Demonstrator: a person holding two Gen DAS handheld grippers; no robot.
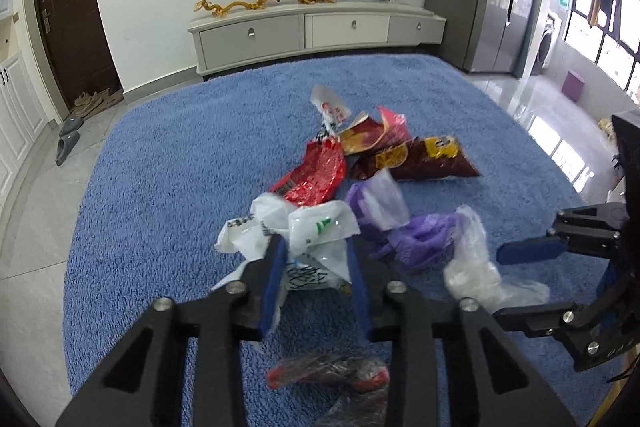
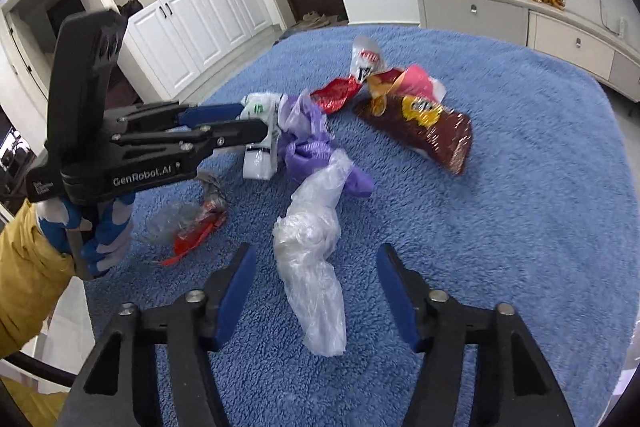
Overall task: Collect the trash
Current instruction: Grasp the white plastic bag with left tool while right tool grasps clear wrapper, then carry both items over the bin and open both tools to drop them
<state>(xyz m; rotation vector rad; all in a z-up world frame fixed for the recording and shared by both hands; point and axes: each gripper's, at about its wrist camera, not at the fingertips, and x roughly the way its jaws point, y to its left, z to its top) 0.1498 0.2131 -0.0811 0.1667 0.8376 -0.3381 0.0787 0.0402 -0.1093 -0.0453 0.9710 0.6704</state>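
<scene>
A clear plastic bag (image 2: 310, 267) lies on the blue rug (image 2: 520, 227) directly ahead of the right gripper (image 2: 316, 291), its long axis running roughly along the fingers' line of approach, near end between the spread blue pads, far end against a purple bag (image 2: 312, 147). The jaws stand wide apart, holding nothing. To that gripper's left and farther out, the left gripper (image 1: 314, 267) pinches a white plastic bag (image 1: 316, 239) between its pads, jaws drawn in on the crumpled film. By position, the right hand is the nearer to the clear bag; closing across its narrow width looks the likely move. Snack wrappers lie beyond both sets of jaws.
</scene>
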